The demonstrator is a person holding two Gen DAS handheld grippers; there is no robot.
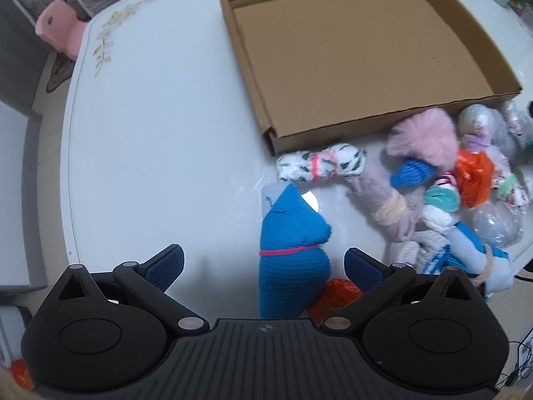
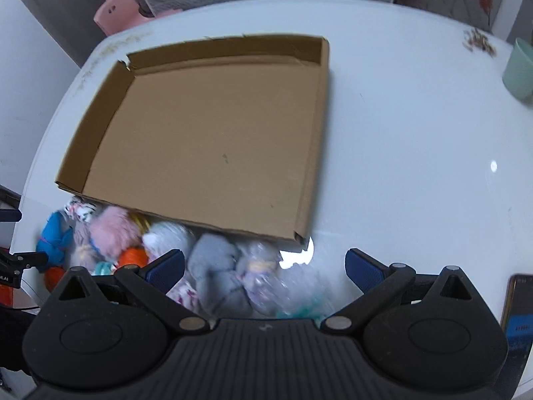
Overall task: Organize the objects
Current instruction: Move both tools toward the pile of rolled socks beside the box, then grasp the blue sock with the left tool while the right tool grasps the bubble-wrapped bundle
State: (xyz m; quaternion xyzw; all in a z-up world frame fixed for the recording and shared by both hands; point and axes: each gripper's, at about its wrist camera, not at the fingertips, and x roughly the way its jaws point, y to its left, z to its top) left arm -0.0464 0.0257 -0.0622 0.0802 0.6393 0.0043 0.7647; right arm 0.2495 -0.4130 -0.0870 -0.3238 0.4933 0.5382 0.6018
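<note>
Your white table (image 1: 150, 133) carries one shallow cardboard box (image 1: 349, 56), open-topped, with nothing showing on its brown floor; in your left wrist view it sits toward 1 o'clock, in your right wrist view (image 2: 213, 140) toward 11 o'clock.

Outside the box, just beside its near wall, lies the heap of rolled socks and soft bundles (image 1: 449, 193), well toward 3 o'clock for your left camera and at 7 o'clock for the right, where it is blurred. I cannot count the heap exactly.

One blue sock roll (image 1: 293, 253) tied with a pink band lies between your left fingers without touching either pad. At 12 o'clock from it lies one white sock roll with dark stripes (image 1: 319, 165), also pink-banded, against the box corner. A pink fluffy bundle (image 1: 426, 136) tops the heap, an orange plastic bag (image 1: 473, 176) beside it.

Your left gripper (image 1: 265, 263) has its fingers spread wide, grasping nothing. Your right gripper (image 2: 265, 265) is likewise spread apart over a grey bundle (image 2: 216, 266), holding nothing.

One mint green cup (image 2: 519, 70) stands at 2 o'clock in the right view, and a phone (image 2: 518, 303) lies at 4 o'clock.

I can read no writing on any of these.
</note>
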